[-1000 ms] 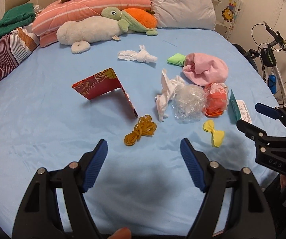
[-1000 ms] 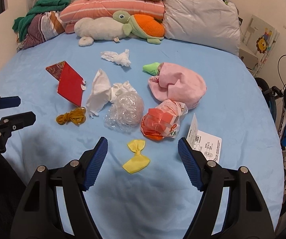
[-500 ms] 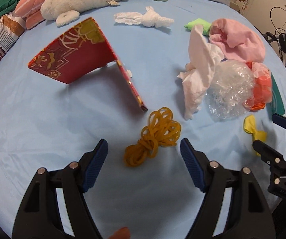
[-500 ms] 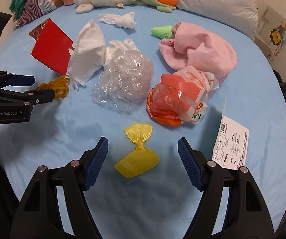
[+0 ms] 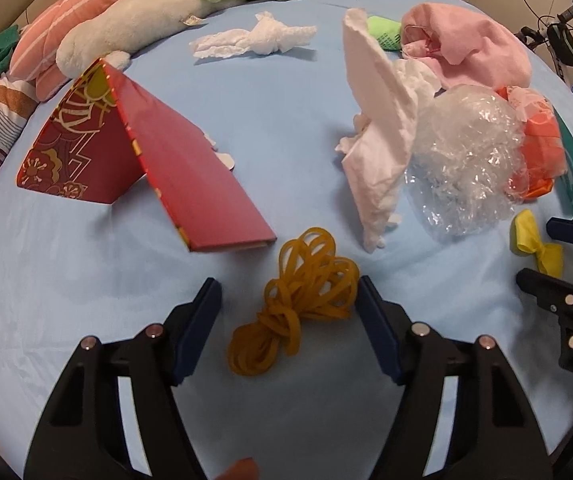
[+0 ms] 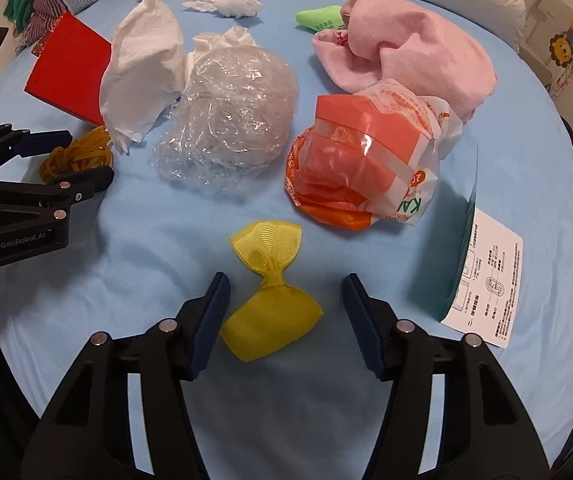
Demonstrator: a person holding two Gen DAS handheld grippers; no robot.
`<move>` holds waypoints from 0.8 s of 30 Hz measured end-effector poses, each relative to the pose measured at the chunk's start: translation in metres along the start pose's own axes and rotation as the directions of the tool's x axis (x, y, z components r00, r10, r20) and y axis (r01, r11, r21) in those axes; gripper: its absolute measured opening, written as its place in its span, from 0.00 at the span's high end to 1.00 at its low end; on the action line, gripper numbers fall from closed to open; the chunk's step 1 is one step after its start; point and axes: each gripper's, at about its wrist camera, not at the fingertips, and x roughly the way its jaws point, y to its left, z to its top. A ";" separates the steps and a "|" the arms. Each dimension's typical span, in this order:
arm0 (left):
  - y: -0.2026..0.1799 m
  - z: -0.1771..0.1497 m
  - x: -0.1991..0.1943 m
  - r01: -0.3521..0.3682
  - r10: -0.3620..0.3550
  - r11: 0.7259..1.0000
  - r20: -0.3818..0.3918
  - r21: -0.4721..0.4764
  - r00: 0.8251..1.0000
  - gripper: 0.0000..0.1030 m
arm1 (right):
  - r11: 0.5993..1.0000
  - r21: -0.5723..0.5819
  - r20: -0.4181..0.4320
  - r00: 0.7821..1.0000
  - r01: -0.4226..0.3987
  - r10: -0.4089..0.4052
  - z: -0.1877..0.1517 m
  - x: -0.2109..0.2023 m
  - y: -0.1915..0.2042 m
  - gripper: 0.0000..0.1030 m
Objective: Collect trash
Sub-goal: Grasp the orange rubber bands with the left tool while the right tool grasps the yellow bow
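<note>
A bundle of yellow-brown rubber bands (image 5: 298, 292) lies on the blue bedsheet, between the open fingers of my left gripper (image 5: 288, 300). A yellow ribbon bow (image 6: 272, 292) lies between the open fingers of my right gripper (image 6: 284, 300). Beyond them lie a crumpled clear plastic wrap (image 6: 226, 128), an orange and white plastic bag (image 6: 362, 168), white tissues (image 5: 382, 128) and a folded red envelope (image 5: 146, 152). The left gripper also shows in the right wrist view (image 6: 58, 156), around the rubber bands (image 6: 78, 156). The right gripper shows at the edge of the left wrist view (image 5: 554, 252).
A pink cloth (image 6: 406, 44), a green sock (image 6: 318, 18) and another tissue wad (image 5: 254, 40) lie farther back. A printed leaflet (image 6: 486, 268) lies at the right. Plush toys (image 5: 134, 32) and pillows line the head of the bed. A bicycle (image 5: 566, 40) stands beside the bed.
Both grippers have moved forward and down toward the bed. The rubber bands now lie between the left fingers and the yellow bow between the right fingers. Both stay open.
</note>
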 end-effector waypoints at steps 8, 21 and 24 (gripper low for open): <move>-0.007 0.000 -0.005 0.047 -0.048 0.998 0.016 0.038 0.999 0.79 | 0.999 0.004 0.008 0.999 -0.047 0.047 0.004 -0.008 0.000 0.91; -0.018 -0.007 -0.022 0.110 -0.112 0.990 0.030 0.083 0.993 0.80 | 0.997 0.001 0.056 0.995 -0.078 0.078 0.004 -0.027 0.005 0.93; -0.022 -0.008 -0.032 0.113 -0.117 0.990 0.047 0.089 0.992 0.80 | 0.996 -0.001 0.079 0.993 -0.085 0.085 0.006 -0.035 0.006 0.93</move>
